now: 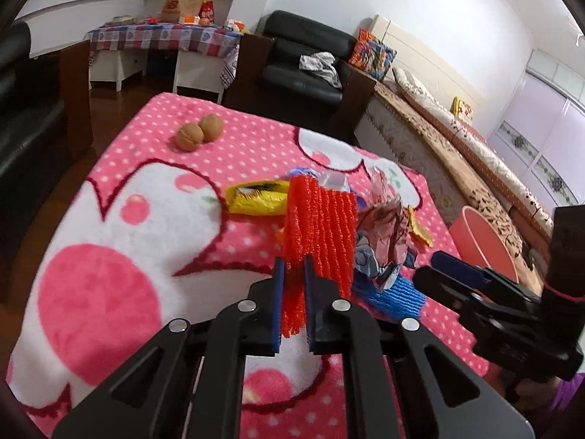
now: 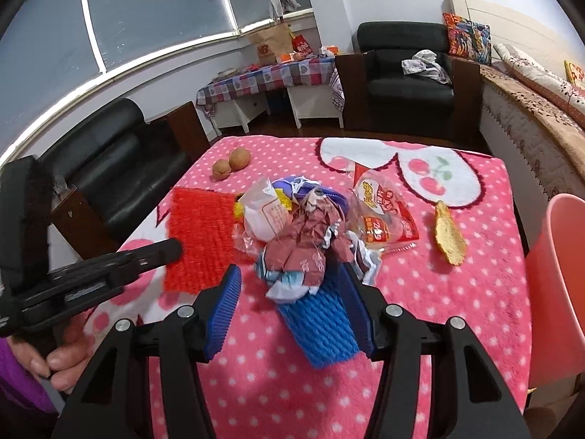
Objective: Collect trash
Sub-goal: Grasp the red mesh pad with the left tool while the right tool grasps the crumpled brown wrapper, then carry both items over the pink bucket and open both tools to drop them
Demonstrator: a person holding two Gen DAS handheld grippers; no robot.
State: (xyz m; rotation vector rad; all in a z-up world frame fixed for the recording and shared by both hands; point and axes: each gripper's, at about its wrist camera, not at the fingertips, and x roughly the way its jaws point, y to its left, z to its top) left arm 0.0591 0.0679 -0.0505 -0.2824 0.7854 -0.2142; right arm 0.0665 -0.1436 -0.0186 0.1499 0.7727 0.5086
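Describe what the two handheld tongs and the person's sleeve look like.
Both tongs, left and right, are black, angular linkages with round silver pivot pins and ribbed blue pads. The hand gripping the left handle wears a purple sleeve.

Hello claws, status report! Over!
Left claw shut on red foam net sleeve. Right claw open around blue foam net sleeve and crumpled maroon wrapper. Pink plastic bin at table's right. Nothing blocking.
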